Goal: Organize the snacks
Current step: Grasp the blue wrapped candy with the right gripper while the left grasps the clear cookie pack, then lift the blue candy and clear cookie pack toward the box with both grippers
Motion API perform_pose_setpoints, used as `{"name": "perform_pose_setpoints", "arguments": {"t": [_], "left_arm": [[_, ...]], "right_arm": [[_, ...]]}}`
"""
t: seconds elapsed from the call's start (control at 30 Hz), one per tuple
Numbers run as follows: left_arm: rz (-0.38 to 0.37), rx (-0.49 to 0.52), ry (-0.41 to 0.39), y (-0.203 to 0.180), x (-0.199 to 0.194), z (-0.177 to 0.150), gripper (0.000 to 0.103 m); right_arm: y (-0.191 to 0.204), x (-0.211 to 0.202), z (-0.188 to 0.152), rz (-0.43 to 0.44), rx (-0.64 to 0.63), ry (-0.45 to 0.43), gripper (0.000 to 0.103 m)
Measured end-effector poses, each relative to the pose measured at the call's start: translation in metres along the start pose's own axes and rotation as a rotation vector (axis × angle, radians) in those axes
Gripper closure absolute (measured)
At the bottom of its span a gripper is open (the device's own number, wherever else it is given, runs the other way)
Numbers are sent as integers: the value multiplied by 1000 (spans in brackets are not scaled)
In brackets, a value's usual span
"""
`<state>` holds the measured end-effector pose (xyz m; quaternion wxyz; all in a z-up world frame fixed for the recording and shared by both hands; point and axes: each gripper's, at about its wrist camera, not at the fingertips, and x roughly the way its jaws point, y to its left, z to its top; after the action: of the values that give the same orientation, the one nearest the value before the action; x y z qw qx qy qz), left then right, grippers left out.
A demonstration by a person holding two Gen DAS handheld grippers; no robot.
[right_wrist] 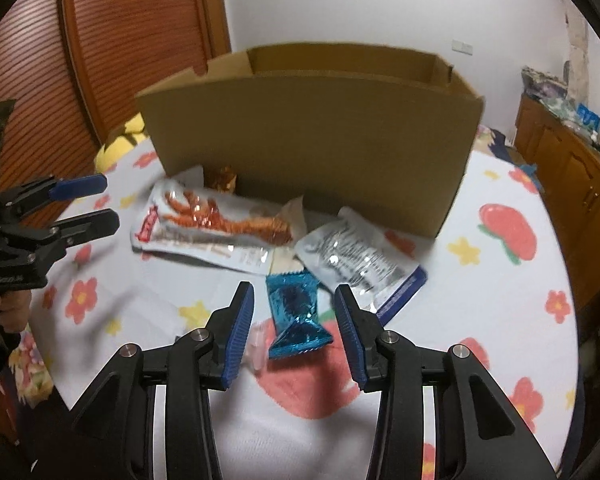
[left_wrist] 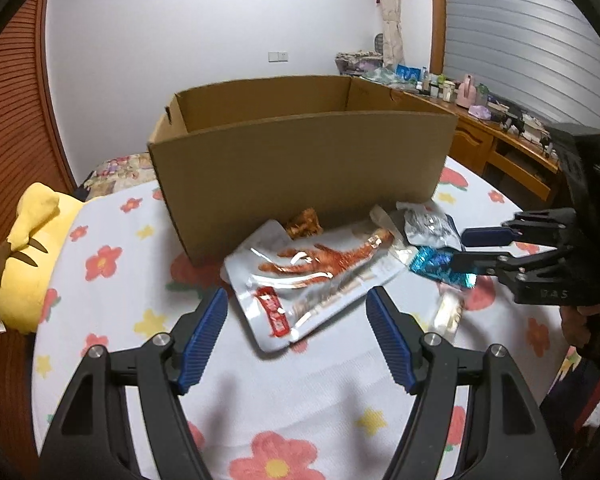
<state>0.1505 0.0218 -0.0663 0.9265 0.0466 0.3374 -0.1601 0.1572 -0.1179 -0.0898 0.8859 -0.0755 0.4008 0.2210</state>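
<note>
An open cardboard box stands on the flowered bedspread; it also shows in the right wrist view. In front of it lie a large clear chicken-feet snack pack, a small brown snack, a silver pouch and a blue foil snack. My left gripper is open just short of the large pack. My right gripper is open, its fingers on either side of the blue foil snack.
A yellow plush toy lies at the left edge of the bed. A wooden desk cluttered with small items stands at the right. A small clear packet lies near the blue snack.
</note>
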Motion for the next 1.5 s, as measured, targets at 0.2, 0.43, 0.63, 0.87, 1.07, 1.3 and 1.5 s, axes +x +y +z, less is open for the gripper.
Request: {"name": "perform_pose_setpoints", "arguments": {"t": [0.2,0.43,0.63,0.87,1.07,1.3,1.5], "left_arm": [[-33,19,16,-15,6,-6,31],[-101,37,50,-38,16,-8,34],[-159,64,73,-60,26,-9,41],[-209,76,99,-74,36,-8,50],[-232,113,129,-85,43,-8,55],[-226,123,149,-86,44,-11,68],[-234,87,138,-79,44,-12,82]], "right_arm": [[-2,15,0,3,-19,50,62],[-7,24,-1,23,-23,90,77],[-11,12,-5,43,-14,58,85],[-17,4,-12,47,8,44,85],[-16,3,-18,33,8,39,84],[-17,8,-22,19,1,37,76],[-14,11,-23,5,-13,29,73]]}}
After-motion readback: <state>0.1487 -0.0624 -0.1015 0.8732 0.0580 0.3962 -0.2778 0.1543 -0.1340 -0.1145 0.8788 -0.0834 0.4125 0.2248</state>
